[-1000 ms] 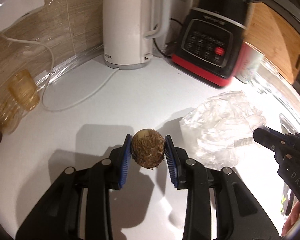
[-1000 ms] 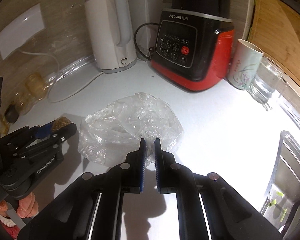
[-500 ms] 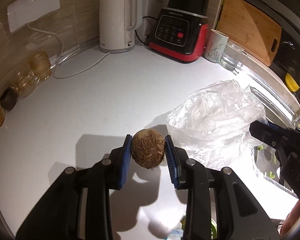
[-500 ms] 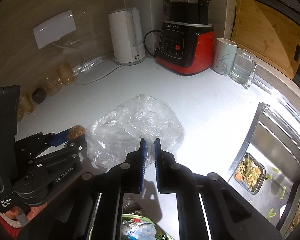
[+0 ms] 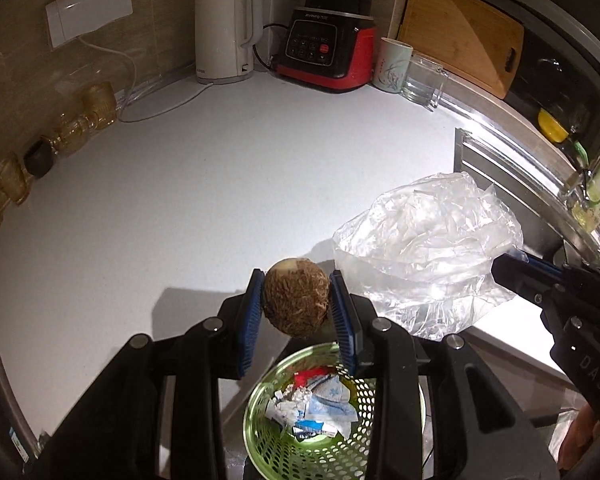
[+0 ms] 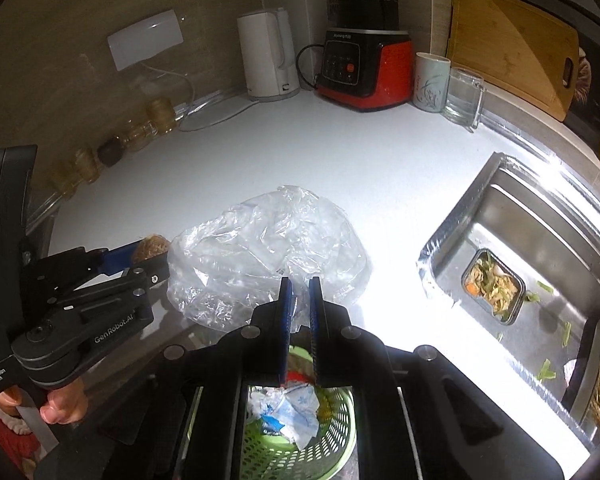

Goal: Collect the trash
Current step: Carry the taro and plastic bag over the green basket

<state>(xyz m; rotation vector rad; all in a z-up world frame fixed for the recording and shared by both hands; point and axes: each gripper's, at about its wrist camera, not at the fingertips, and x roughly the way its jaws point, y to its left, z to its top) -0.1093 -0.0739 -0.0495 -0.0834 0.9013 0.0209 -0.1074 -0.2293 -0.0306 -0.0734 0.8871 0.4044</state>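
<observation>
Two grippers above the green bin (image 5: pixel 332 432)
Left gripper (image 5: pixel 296 304) clamps a hairy brown ball (image 5: pixel 296 300); right gripper (image 6: pixel 299 312) pinches the plastic bag (image 6: pixel 260 248); kettle (image 5: pixel 224 36) and blender (image 5: pixel 324 48) behind.

At the back wall we see a white kettle (image 5: pixel 224 34), red blender (image 5: pixel 326 50), mug (image 5: pixel 392 65) w/ glass cup (image 5: pixel 422 80) beside, and a wood cutting board (image 5: pixel 460 36).

1 bag (image 5: pixel 424 248), 1 bin (image 5: pixel 340 436), 2 grippers (image 5: pixel 298 304)
</observation>
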